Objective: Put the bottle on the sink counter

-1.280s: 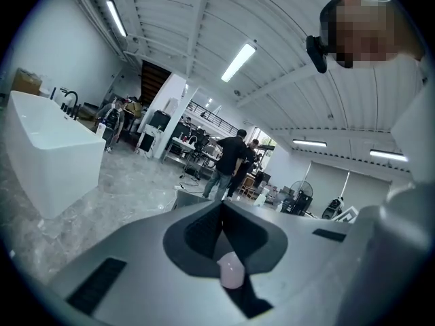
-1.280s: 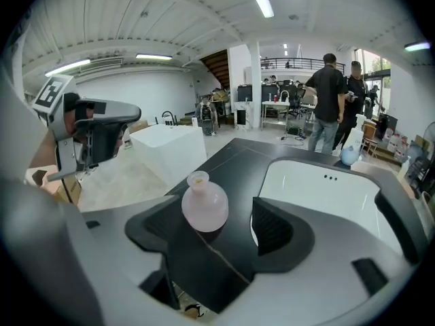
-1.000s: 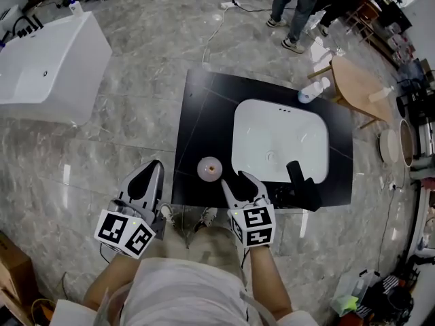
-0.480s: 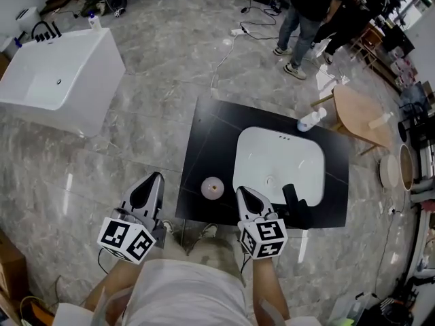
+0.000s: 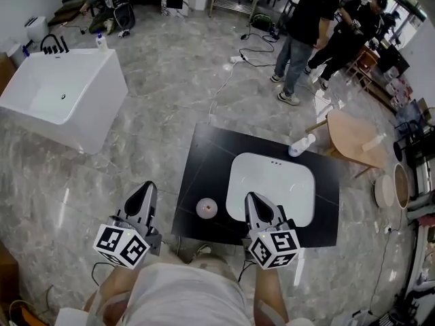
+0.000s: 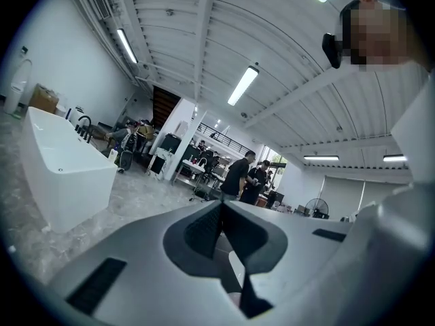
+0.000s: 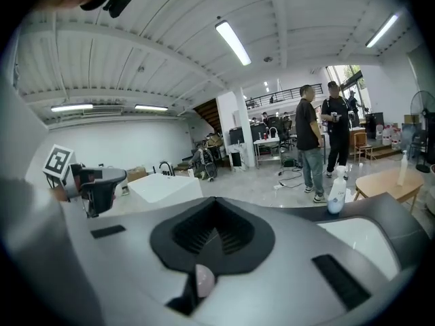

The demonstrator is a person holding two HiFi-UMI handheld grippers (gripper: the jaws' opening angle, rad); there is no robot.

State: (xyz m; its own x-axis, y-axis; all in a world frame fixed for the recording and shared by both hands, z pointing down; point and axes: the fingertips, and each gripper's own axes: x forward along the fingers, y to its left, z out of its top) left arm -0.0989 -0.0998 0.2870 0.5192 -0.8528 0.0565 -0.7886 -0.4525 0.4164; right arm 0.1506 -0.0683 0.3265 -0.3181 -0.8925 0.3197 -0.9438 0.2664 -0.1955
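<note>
Black sink counter [image 5: 204, 158], white basin [image 5: 272, 182] sunk into it. Bottle [image 5: 297, 146] is on the counter, upright, just past the basin's far rim near its right end, close to the counter's far edge. Neither gripper is touching it; both are well apart from it on the basin's near side.

Right gripper [image 5: 253, 199]: jaws clenched together, nothing between them, tip over the basin's near rim.

Left gripper [image 5: 145, 189]: jaws also pressed together, empty, off the counter and out left of the basin, over the marble floor [image 5: 136, 148].

Small round white object [image 5: 206, 208] sits on the counter just left of the basin's near-left corner, between the two grippers; can't tell what it is.

Round wooden table [image 5: 353, 145] is beyond the basin's far-right corner, off the counter. White bathtub [image 5: 61, 97] is far left of the basin. Two people [image 5: 306, 19] are standing well beyond the basin's far side.
</note>
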